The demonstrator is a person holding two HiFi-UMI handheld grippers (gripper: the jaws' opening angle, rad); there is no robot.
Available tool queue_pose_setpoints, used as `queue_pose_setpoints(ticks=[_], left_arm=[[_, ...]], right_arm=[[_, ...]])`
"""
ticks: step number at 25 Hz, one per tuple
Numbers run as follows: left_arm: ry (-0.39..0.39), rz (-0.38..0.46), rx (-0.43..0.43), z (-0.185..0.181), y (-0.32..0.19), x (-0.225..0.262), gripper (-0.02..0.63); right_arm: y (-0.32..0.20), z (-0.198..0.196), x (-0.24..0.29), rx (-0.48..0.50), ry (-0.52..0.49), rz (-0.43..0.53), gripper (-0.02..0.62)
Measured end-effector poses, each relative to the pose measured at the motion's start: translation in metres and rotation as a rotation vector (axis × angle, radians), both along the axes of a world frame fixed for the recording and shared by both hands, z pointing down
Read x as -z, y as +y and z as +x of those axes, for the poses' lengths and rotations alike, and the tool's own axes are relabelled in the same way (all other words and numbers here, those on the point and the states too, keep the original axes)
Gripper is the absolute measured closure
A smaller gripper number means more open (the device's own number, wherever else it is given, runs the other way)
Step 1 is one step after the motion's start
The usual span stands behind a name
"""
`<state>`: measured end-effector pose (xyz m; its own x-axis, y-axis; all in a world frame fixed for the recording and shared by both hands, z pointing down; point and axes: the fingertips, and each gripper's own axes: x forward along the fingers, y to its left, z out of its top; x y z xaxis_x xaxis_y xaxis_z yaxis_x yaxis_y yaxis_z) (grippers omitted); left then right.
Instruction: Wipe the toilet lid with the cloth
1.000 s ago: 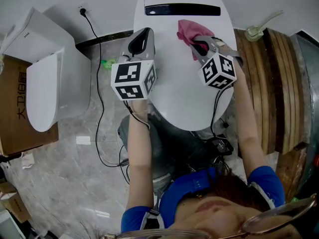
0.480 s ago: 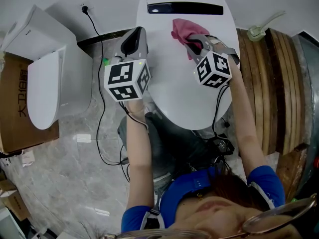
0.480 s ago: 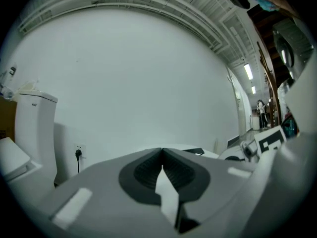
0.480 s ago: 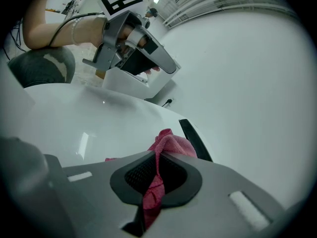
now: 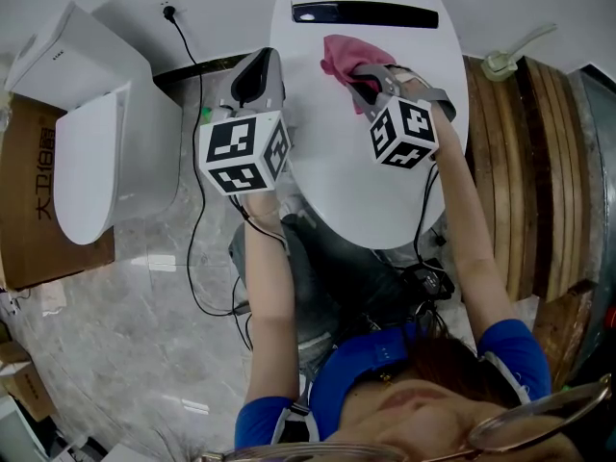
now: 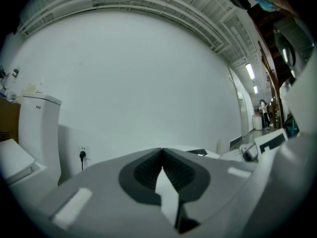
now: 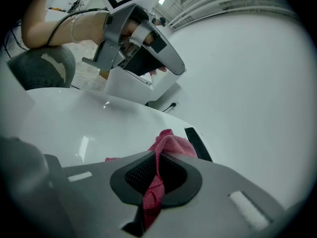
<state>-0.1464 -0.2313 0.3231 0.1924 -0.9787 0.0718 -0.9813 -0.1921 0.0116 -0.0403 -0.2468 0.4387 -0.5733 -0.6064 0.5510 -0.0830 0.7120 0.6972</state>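
The white toilet lid (image 5: 356,171) fills the upper middle of the head view, with a black strip (image 5: 364,13) near its far end. A pink cloth (image 5: 343,56) lies bunched on the lid just below that strip. My right gripper (image 5: 359,83) is shut on the cloth (image 7: 171,145), which runs down between its jaws. My left gripper (image 5: 256,77) is shut and holds nothing; it hovers over the lid's left edge. In the left gripper view its jaws (image 6: 161,155) meet and point at a white wall.
A second white toilet (image 5: 91,133) stands on the left beside a cardboard box (image 5: 34,210). A black cable (image 5: 192,114) runs from a wall socket (image 5: 168,10) down over the marble floor. Wooden slats (image 5: 525,162) lie to the right of the lid.
The right gripper has dragged the pink cloth leftward and a little toward the far end of the lid. The left gripper has drifted slightly left and stays shut.
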Motion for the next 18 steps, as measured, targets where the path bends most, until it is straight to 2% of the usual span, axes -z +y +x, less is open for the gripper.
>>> queue_pose_setpoints(ticks=[18], left_arm=[[-0.01, 0.017, 0.057, -0.027, 0.012, 0.008, 0.603]], right_arm=[[0.012, -0.043, -0.002, 0.068, 0.024, 0.005, 0.586]])
